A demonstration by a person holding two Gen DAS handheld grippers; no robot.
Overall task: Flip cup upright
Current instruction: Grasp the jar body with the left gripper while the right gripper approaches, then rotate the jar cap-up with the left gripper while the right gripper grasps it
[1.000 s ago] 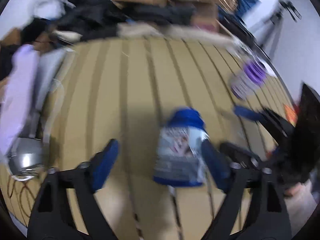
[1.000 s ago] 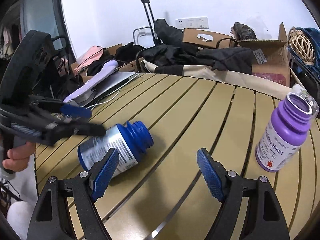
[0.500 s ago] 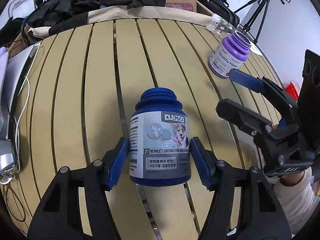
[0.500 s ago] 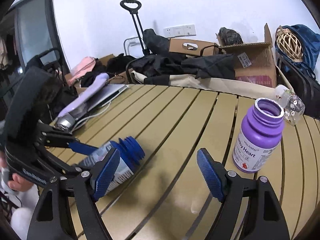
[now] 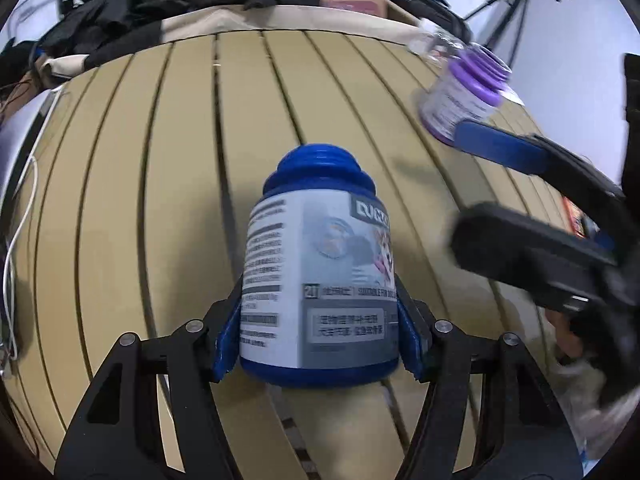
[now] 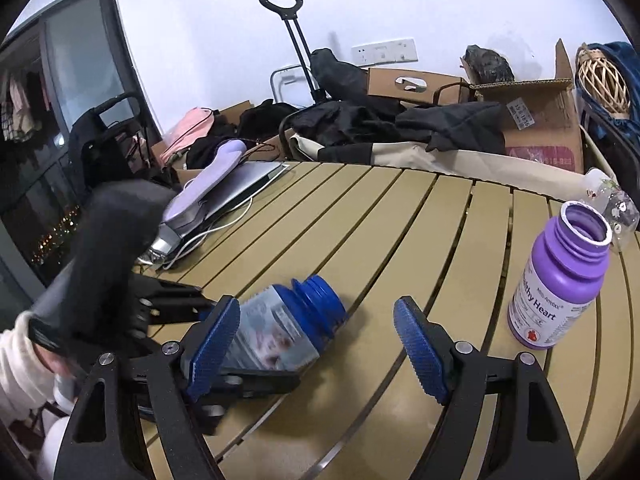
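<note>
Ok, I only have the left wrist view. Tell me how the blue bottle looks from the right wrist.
Observer: The blue bottle is on its side, neck toward the purple bottle, base clamped in the left gripper.
Operator: Report the right gripper.
Observer: The right gripper is open, nothing between its fingers.
Operator: Check the purple bottle's top.
Observer: No cap, you can see into its mouth. It stands upright, apart from the blue one.

home storeroom | cardboard boxes (image 6: 536,120), piled clothes (image 6: 400,124) (luggage trolley (image 6: 294,40) too)
</note>
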